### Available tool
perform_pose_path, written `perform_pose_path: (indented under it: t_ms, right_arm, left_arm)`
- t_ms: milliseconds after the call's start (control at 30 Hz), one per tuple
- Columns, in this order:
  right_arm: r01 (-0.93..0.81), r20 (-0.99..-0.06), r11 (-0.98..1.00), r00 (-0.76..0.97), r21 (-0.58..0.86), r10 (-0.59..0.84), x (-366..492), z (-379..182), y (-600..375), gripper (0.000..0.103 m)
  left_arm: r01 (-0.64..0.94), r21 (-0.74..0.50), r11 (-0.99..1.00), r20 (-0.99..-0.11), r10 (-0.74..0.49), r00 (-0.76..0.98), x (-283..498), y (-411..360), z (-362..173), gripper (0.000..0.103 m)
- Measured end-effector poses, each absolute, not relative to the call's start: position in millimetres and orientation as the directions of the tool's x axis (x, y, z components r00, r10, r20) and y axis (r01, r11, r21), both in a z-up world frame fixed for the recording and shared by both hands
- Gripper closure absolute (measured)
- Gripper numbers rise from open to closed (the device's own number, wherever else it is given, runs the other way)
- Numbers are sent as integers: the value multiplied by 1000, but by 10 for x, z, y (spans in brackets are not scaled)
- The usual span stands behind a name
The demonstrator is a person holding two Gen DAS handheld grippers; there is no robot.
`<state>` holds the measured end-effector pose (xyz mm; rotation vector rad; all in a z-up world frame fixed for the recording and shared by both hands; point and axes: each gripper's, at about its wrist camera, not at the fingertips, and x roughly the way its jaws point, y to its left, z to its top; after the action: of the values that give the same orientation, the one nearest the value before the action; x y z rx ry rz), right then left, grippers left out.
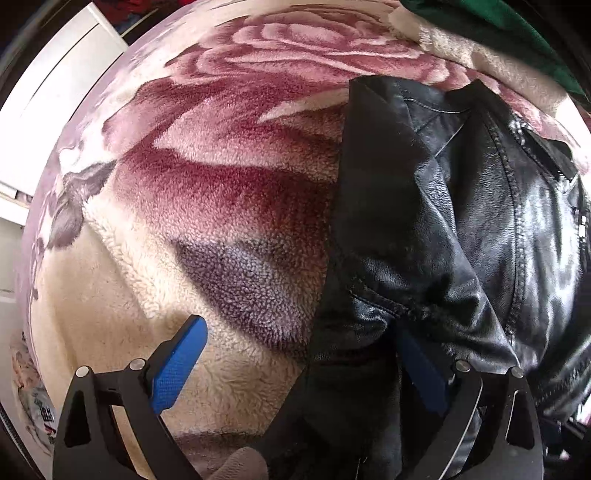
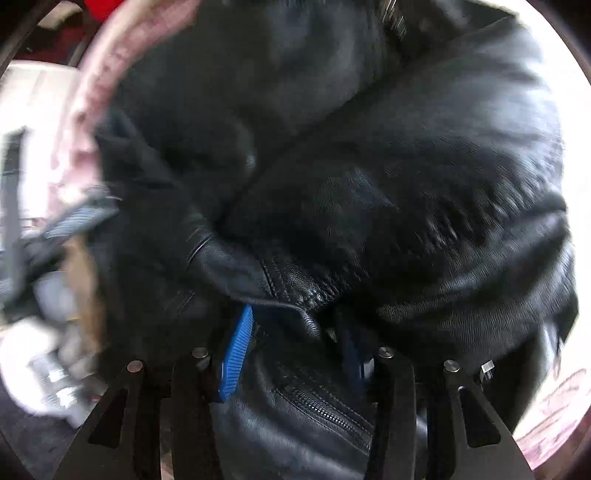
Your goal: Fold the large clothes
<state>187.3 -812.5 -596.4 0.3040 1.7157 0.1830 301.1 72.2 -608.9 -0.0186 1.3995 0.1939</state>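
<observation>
Left wrist view shows the black leather jacket (image 1: 461,221) lying on the rose-print fleece blanket (image 1: 207,192), which the blurred right view barely catches; left gripper (image 1: 295,365) fingers spread wide, straddling the jacket's left edge, not pressing it. Right view only: right gripper (image 2: 295,343) fingers half open with a jacket fold between them, grip probably loose, can't tell. White furniture (image 1: 55,92) upper left; green cloth (image 1: 498,29) top right.

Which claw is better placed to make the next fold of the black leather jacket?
Right, probably. The right claw already has a jacket hem between its pads. The left claw stands wide open at the jacket's edge, half over the floral blanket, gripping nothing.
</observation>
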Motion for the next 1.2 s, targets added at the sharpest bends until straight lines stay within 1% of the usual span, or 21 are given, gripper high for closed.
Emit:
perform_pose_path:
  t_ms: [67, 167, 267, 333, 367, 433, 567, 633, 667, 700, 733, 767, 800, 833, 867, 900, 1000, 1067, 1133, 1167, 1200]
  right_arm:
    - [102, -939, 953, -168, 285, 299, 1809, -5816, -8245, 53]
    - [137, -931, 938, -140, 319, 337, 1601, -5418, -8628, 53]
    - [264, -928, 909, -102, 321, 357, 1100, -4987, -9376, 47]
    - [338, -932, 893, -99, 299, 349, 891, -4864, -9690, 47]
    - [394, -934, 877, -109, 274, 341, 597, -4774, -9995, 46]
    - [467, -932, 850, -129, 243, 338, 518, -4836, -10030, 46]
    - [608, -915, 769, -168, 196, 366, 16, -5155, -10146, 46]
    - [634, -901, 743, -163, 216, 401, 18, -5360, -10029, 46]
    - [646, -885, 726, -165, 236, 435, -69, -5455, -10056, 46]
    - [656, -872, 714, -172, 245, 458, -49, -5610, -9990, 46]
    - [675, -859, 692, -169, 256, 483, -103, -5688, -10012, 46]
    - [697, -847, 666, -159, 268, 508, -167, -5758, -10050, 57]
    - [705, -853, 656, -141, 270, 503, -174, -5789, -10062, 76]
    - [709, -862, 655, -134, 261, 488, -184, -5774, -10096, 81]
    - [710, -864, 648, -115, 275, 491, -180, -5734, -10108, 90]
    - [710, -868, 645, -97, 283, 487, -182, -5665, -10127, 92]
    - [689, -901, 673, -68, 269, 429, -189, -5358, -10289, 92]
    - [663, -892, 703, -116, 257, 436, -187, -5320, -10353, 90]
    - [609, -872, 758, -215, 234, 441, 1, -5397, -10202, 77]
    - [588, -868, 780, -251, 214, 428, 71, -5368, -10168, 61]
    - [579, -866, 785, -255, 220, 431, 128, -5287, -10220, 51]
  left_arm:
    - [-153, 64, 986, -981, 90, 169, 2949, 824, -5904, 0]
    - [-142, 19, 990, -982, 45, 185, 2726, 988, -5591, 0]
    - [-132, 9, 991, -984, 32, 174, 2279, 1218, -5328, 0]
    - [-140, -10, 990, -990, 10, 143, 1955, 1409, -5254, 0]
    - [-146, -20, 989, -993, -3, 118, 1752, 1498, -5249, 2]
    - [-146, -46, 988, -997, -36, 70, 1403, 1531, -5277, 2]
    - [-148, -127, 981, -989, -136, -55, 967, 1600, -5662, 3]
    - [-152, -190, 970, -975, -205, -84, 866, 1548, -5829, 13]
    - [-152, -223, 963, -969, -235, -71, 860, 1516, -5846, 24]
    - [-152, -260, 954, -962, -269, -47, 862, 1477, -5849, 53]
    - [-149, -292, 945, -954, -300, -33, 866, 1398, -5854, 68]
    - [-138, -262, 955, -962, -270, -38, 874, 1330, -5850, 72]
    - [-123, -229, 966, -972, -234, -30, 876, 1270, -5825, 79]
    - [-114, -194, 974, -980, -197, -19, 858, 1220, -5781, 81]
    - [-123, -188, 974, -982, -191, -15, 825, 1227, -5755, 85]
    - [-144, -192, 971, -981, -194, -5, 782, 1248, -5726, 85]
    - [-176, -191, 966, -979, -200, -35, 709, 1268, -5662, 85]
    - [-230, -189, 955, -976, -208, -64, 689, 1343, -5537, 85]
    - [-291, -212, 933, -969, -239, -59, 709, 1441, -5330, 85]
    - [-313, -222, 923, -969, -244, -31, 748, 1495, -5187, 85]
    - [-326, -225, 918, -971, -239, -1, 821, 1537, -5042, 85]
